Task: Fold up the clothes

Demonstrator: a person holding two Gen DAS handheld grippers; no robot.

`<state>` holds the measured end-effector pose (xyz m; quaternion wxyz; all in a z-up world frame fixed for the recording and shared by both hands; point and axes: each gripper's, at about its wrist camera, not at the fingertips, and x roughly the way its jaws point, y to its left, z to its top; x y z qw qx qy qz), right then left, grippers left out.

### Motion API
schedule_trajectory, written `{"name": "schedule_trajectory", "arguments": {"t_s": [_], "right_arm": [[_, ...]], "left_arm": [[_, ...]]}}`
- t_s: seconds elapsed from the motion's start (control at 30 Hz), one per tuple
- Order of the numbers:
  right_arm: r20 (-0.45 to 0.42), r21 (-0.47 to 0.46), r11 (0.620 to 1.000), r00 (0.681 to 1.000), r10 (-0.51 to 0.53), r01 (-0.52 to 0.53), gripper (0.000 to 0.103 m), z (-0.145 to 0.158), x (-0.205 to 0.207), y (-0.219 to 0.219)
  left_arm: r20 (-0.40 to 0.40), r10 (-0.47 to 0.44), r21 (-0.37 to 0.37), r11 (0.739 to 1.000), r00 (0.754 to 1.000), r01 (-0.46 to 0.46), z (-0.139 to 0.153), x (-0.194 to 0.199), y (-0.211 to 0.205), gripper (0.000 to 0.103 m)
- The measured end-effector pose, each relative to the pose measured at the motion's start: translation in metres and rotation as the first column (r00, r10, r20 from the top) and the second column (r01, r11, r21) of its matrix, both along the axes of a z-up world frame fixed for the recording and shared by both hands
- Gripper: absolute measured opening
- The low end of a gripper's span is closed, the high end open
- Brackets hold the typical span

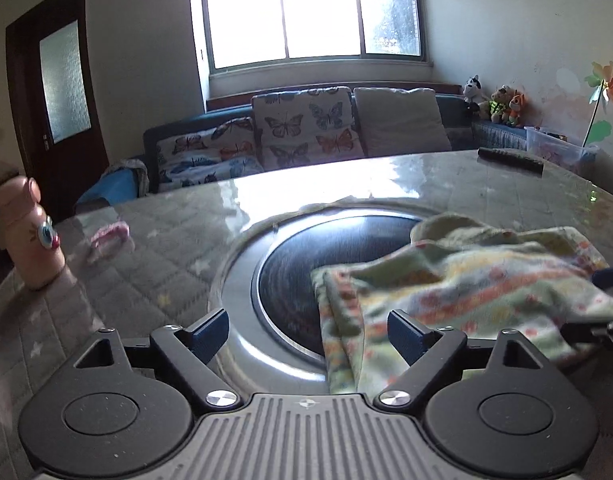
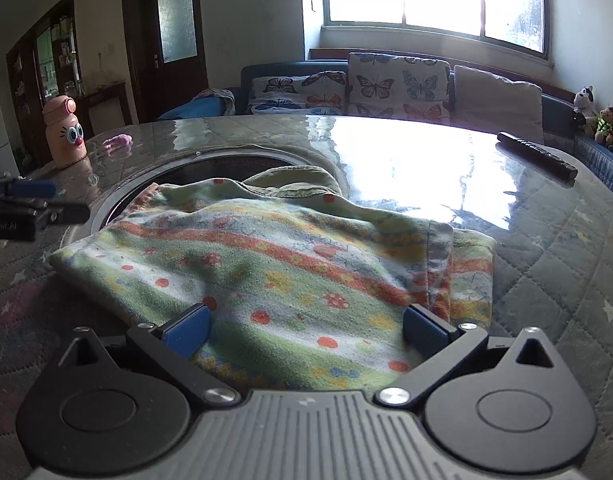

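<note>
Clothes [image 2: 274, 264] were seen partly folded, bunched at centre frame on the tabletop [image 2: 546, 240]; squaring was judged left. Left tool [image 1: 308, 334] and right tool [image 2: 306, 330] were held open, gripping nothing.

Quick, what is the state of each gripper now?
Left gripper: open, holding nothing.
Right gripper: open over the flowered cloth, not gripping it.

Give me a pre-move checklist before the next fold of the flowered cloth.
1. Left hand-held gripper open, nothing pinched: ok.
2. Right hand-held gripper open over the cloth: ok.
3. Cloth lying flat: not ok, layers bunched at its far edge.
4. Cloth fully on the table: not ok, part overlaps the round inset.
5. Pink bottle and remote apart from cloth: ok.
</note>
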<state>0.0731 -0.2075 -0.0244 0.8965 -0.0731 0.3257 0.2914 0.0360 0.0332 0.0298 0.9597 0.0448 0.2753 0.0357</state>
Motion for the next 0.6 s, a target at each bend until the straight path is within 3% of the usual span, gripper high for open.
{"name": "schedule_trajectory", "arguments": {"t_s": [0.27, 0.6], "right_arm": [[0.027, 0.001, 1.0, 0.999, 0.022, -0.023, 0.103, 0.019, 0.011, 0.003], [-0.088, 0.049, 0.999, 0.996, 0.021, -0.016, 0.103, 0.015, 0.064, 0.013]], "left_arm": [[-0.041, 0.018, 0.018, 1.0, 0.999, -0.018, 0.0, 0.049, -0.001, 0.095], [-0.079, -0.088, 0.04, 0.995, 0.993, 0.091, -0.009, 0.091, -0.032, 0.097]]}}
